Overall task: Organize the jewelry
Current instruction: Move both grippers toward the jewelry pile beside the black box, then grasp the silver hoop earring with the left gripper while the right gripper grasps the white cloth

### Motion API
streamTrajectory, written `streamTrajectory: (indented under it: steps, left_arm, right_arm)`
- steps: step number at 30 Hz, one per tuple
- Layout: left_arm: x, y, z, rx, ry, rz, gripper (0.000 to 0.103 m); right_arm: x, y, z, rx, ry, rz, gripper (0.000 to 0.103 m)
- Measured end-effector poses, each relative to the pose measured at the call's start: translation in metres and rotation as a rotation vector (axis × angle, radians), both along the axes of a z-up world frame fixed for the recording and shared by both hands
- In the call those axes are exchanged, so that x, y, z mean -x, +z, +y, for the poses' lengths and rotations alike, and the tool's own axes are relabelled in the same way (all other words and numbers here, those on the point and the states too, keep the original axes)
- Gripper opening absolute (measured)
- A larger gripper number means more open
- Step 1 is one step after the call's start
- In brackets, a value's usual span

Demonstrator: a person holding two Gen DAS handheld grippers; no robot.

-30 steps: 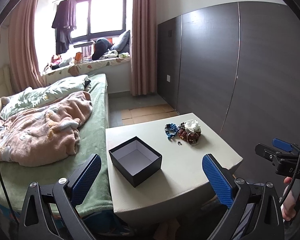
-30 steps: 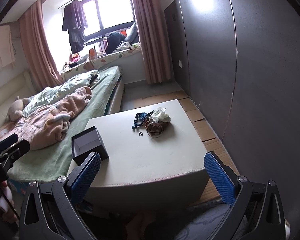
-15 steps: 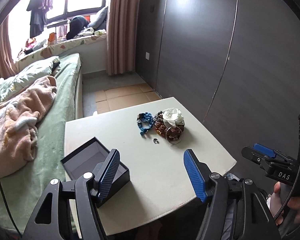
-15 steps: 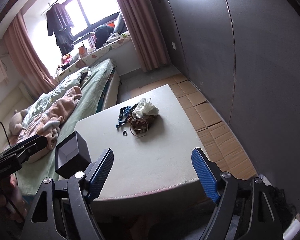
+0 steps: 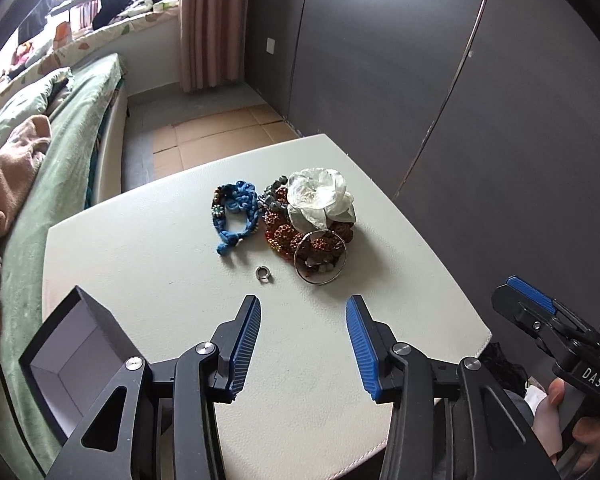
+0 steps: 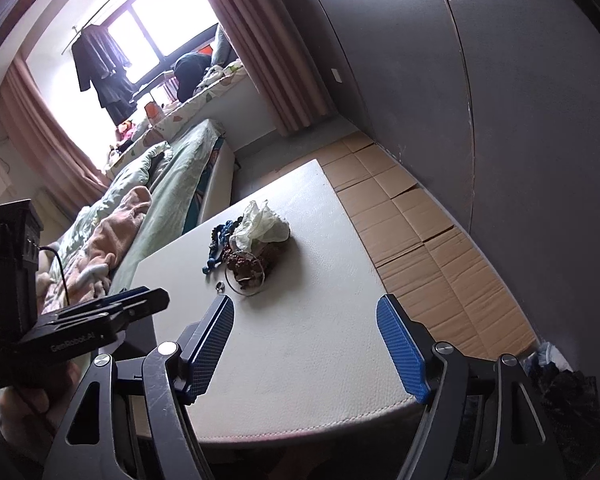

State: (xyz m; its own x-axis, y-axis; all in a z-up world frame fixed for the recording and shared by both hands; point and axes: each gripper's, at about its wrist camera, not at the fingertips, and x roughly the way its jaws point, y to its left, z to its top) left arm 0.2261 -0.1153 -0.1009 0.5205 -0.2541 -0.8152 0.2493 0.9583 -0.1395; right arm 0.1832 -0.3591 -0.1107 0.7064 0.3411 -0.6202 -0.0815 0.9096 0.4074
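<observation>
Home bedroom, bed (image 5: 60,168), curtains (image 6: 260,60), window (image 6: 156,20)

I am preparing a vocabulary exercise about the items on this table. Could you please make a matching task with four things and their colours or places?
Things:
1. braided bracelet
2. small ring
3. fabric flower
4. open box

Descriptions:
A. black, at the left edge of the table
B. blue
C. white, on top of the beaded pile
D. silver, lying alone, nearest the left gripper fingers

Pairs: 1-B, 2-D, 3-C, 4-A
</observation>
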Motion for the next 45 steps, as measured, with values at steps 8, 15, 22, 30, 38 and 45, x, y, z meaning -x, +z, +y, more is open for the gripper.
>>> streamTrajectory:
  steps: [8,15,22,30,38,45]
  left_arm:
    - [-0.033,-0.021,-0.033,-0.073,0.013,0.022,0.066]
    - [-0.053,-0.038,-0.05,-0.131,0.055,0.016,0.076]
    - [-0.066,-0.058,-0.066,-0.236,0.084,0.002,0.076]
    - [-0.074,-0.067,-0.056,-0.204,0.094,0.027,0.052]
    - [-0.058,-0.044,-0.035,-0.154,0.099,-0.011,0.052]
    - [-0.051,-0.02,-0.007,-0.136,0.134,-0.047,0.052]
  right_arm:
    - [-0.008,-0.018,-0.024,-0.051,-0.055,0.015,0.075]
    - [-0.009,-0.03,-0.046,-0.045,-0.102,0.05,0.076]
    - [-0.015,-0.048,-0.055,-0.072,-0.106,0.109,0.078]
    - [-0.026,-0.049,-0.045,-0.085,-0.077,0.135,0.095]
    - [-0.047,-0.034,-0.024,-0.09,-0.032,0.089,0.095]
    - [-0.067,-0.026,-0.001,-0.104,0.025,0.04,0.095]
